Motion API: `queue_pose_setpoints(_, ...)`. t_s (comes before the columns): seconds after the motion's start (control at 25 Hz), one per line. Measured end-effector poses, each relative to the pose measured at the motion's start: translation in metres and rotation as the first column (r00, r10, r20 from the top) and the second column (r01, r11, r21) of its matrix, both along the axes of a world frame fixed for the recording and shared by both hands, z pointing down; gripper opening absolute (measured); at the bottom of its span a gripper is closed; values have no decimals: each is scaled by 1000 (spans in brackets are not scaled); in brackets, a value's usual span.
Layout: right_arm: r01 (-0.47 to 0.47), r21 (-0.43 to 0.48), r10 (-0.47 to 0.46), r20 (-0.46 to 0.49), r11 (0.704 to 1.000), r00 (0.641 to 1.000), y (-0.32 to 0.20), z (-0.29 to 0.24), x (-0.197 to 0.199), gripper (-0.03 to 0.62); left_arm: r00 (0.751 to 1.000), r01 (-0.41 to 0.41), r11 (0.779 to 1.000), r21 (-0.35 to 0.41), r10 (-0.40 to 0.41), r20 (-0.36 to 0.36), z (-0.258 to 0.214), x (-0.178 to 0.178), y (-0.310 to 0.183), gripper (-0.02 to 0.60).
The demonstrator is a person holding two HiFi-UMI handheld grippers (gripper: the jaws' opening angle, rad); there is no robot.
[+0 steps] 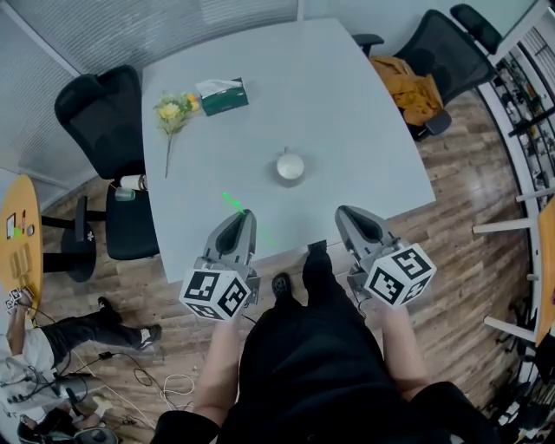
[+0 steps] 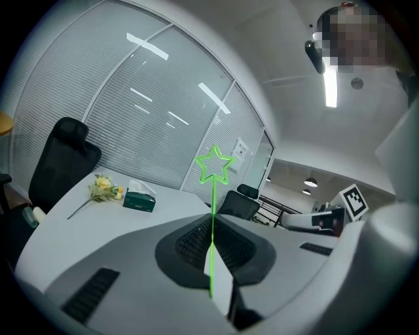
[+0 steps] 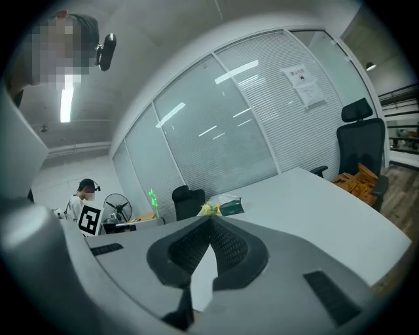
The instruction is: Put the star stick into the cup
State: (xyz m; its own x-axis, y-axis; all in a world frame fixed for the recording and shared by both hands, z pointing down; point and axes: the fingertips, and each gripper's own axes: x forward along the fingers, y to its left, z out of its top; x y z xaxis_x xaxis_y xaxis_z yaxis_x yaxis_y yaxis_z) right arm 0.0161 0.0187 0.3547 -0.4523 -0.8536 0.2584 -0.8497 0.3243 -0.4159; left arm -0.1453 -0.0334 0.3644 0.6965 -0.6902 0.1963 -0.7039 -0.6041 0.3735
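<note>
My left gripper [image 1: 246, 215], over the table's [image 1: 347, 104] near edge, is clenched on the star stick [image 2: 212, 196]; in the left gripper view its green star stands up past the jaw tips. My right gripper [image 1: 344, 211], beside it over the same edge, has its jaws pressed together and holds nothing. The cup [image 1: 290, 166] stands upright near the table's middle, beyond both grippers and apart from them. Flowers [image 1: 173, 111] and a green tissue box [image 1: 222, 95] lie side by side toward the far-left corner, well apart from the cup. One black chair [image 1: 100, 113] stands at the left edge. Another [image 1: 442, 48] stands off the far-right corner, with an orange cloth [image 1: 406, 87] just beside it. The table is pale grey, the floor [image 1: 468, 173] is wood planks, and blinds [image 1: 173, 22] run behind the far edge.
</note>
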Motion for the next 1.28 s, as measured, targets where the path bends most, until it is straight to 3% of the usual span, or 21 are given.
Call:
queue_pose_setpoints(0.72, 209, -21, -208, 52, 978, 977, -125, 7, 45, 10, 985, 159, 987, -2, -159, 74, -6, 48, -87, 3)
queue_pose_setpoints(1.28, 357, -79, -348, 108, 931, 931, -160, 33, 68, 9, 946, 322, 944, -75, -318, 65, 18, 74, -110, 3)
